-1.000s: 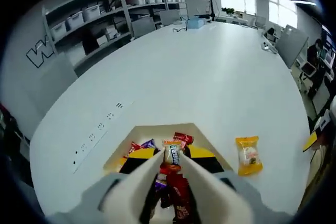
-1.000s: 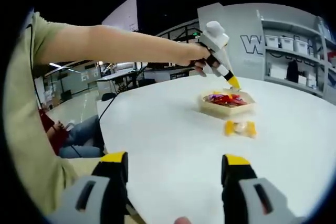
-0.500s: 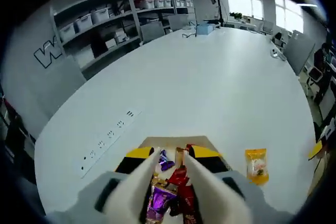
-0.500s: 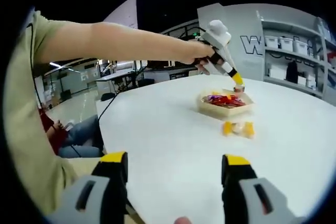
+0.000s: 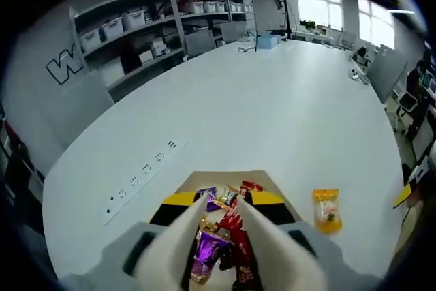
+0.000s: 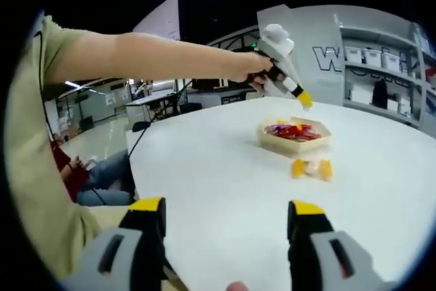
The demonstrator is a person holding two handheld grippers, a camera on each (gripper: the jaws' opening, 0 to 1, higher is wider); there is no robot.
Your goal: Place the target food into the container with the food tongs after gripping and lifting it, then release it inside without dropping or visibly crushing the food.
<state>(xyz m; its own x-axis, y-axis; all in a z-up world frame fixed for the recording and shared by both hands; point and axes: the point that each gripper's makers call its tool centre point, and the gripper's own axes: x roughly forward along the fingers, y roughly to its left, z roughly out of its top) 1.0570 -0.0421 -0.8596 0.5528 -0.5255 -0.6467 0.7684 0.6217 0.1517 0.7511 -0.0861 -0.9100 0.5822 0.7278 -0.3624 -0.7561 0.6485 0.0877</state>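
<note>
Table (image 5: pixel 272 100): broad white top across the middle of the left gripper view; its far edge curves along the upper left beside the shelving (image 5: pixel 136 25). Wide bare surface beyond the box. In the right gripper view its near edge runs down the lower left.
Person's arm (image 6: pixel 150 56): stretched from the upper left towards the centre of the right gripper view, well above the table.
Left gripper (image 5: pixel 221 202): white jaws with yellow tips rise from the bottom centre, with only a narrow slot between them and nothing held; in the right gripper view it hangs above the box, clear of it.
Right gripper (image 6: pixel 225 219): jaws spread wide at the bottom, empty, over bare table.
Container (image 6: pixel 294 139): shallow tan box, right of centre, heaped with wrapped sweets (image 5: pixel 218 240) in red and purple.
Yellow packet (image 5: pixel 326 210): flat on the table, lower right, just beside the box, outside it.
</note>
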